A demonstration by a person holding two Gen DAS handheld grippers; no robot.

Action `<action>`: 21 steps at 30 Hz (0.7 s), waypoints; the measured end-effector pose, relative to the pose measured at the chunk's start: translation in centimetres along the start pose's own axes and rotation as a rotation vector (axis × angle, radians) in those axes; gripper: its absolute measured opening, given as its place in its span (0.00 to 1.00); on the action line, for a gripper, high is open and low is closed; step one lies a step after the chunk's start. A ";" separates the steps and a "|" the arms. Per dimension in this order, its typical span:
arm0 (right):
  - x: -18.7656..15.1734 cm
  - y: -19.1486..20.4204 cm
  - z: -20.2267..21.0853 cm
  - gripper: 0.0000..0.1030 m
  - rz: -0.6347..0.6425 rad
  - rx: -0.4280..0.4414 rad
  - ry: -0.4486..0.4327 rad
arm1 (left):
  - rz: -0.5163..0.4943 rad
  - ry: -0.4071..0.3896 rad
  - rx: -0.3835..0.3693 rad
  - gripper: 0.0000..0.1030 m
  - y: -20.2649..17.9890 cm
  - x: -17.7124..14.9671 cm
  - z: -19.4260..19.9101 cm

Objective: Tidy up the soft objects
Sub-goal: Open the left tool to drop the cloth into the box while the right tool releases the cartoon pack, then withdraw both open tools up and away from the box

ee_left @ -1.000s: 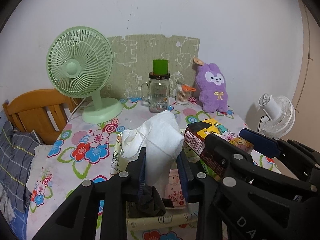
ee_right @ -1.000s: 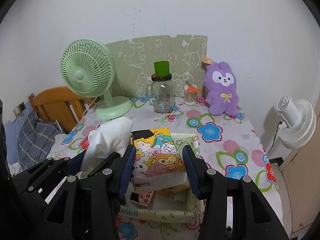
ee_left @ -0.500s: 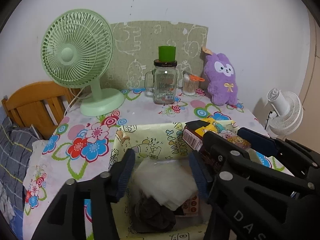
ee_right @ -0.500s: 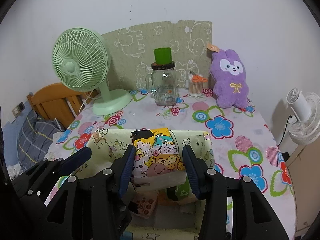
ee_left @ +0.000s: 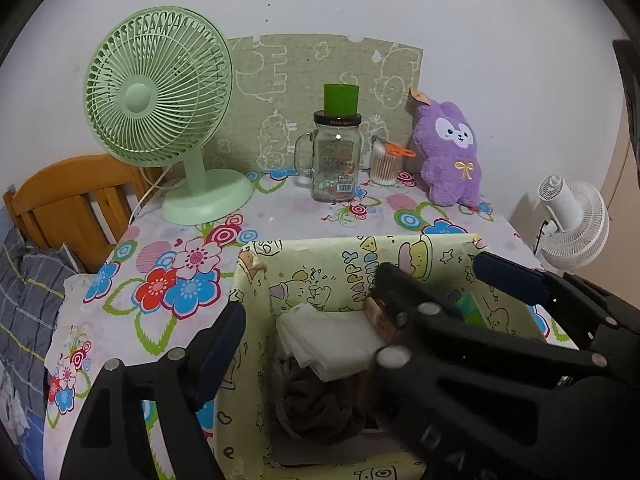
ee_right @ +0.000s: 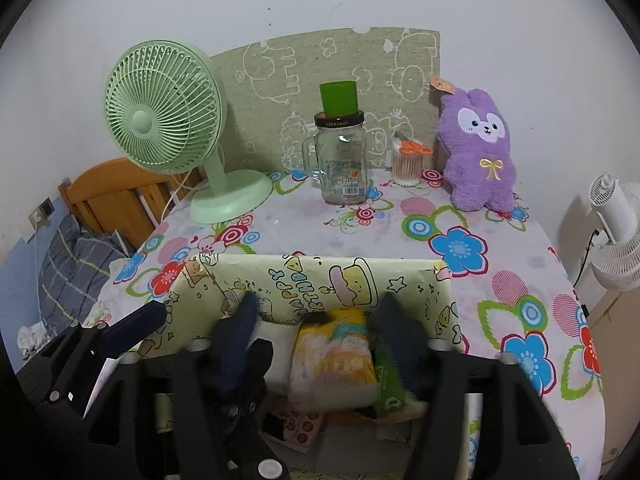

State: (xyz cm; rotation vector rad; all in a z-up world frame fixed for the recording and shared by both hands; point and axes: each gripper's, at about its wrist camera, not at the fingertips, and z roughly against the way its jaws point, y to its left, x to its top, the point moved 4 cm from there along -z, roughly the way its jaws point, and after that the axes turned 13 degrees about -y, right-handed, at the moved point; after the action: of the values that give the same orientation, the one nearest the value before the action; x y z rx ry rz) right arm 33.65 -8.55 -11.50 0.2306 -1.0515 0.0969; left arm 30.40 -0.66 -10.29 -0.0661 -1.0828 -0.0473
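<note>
A yellow-green cartoon-print box (ee_left: 320, 264) stands on the flowered tablecloth. Inside it a folded white cloth (ee_left: 328, 336) lies on a dark cloth (ee_left: 320, 404). My left gripper (ee_left: 312, 340) hangs over them with its jaws opening and its pads off the cloth. In the right wrist view, my right gripper (ee_right: 320, 328) reaches into the box (ee_right: 312, 276), its jaws opening too. A soft cartoon-print packet (ee_right: 336, 356), blurred, sits loose between its fingers above other packets. A purple plush rabbit (ee_right: 476, 152) stands at the back right.
At the back are a green desk fan (ee_left: 160, 92), a glass mug jar (ee_left: 336, 164) with a green cup on it and a cotton swab holder (ee_left: 386, 164). A white fan (ee_left: 572, 216) stands off the table's right edge. A wooden headboard (ee_left: 72, 200) and bedding are at the left.
My left gripper opened and let go of the white cloth, which now lies in the box. Both grippers sank toward the box. The right jaws widened around the packet.
</note>
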 end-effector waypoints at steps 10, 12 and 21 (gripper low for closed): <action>0.2 -0.2 1.3 0.75 -0.009 -0.012 -0.014 | -0.009 -0.016 -0.004 0.83 -0.6 0.3 1.2; 0.2 -0.2 1.8 0.75 -0.009 -0.015 -0.017 | -0.010 -0.020 -0.004 0.83 -0.7 0.3 1.6; 0.8 -0.1 4.6 0.76 -0.006 -0.036 -0.043 | -0.017 -0.053 -0.001 0.87 -1.5 1.0 4.3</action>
State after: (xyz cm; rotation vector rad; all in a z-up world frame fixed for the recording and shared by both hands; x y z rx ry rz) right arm 30.17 -9.78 -8.62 0.2042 -1.0946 0.0676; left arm 26.95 -1.79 -7.30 -0.0592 -1.1367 -0.0610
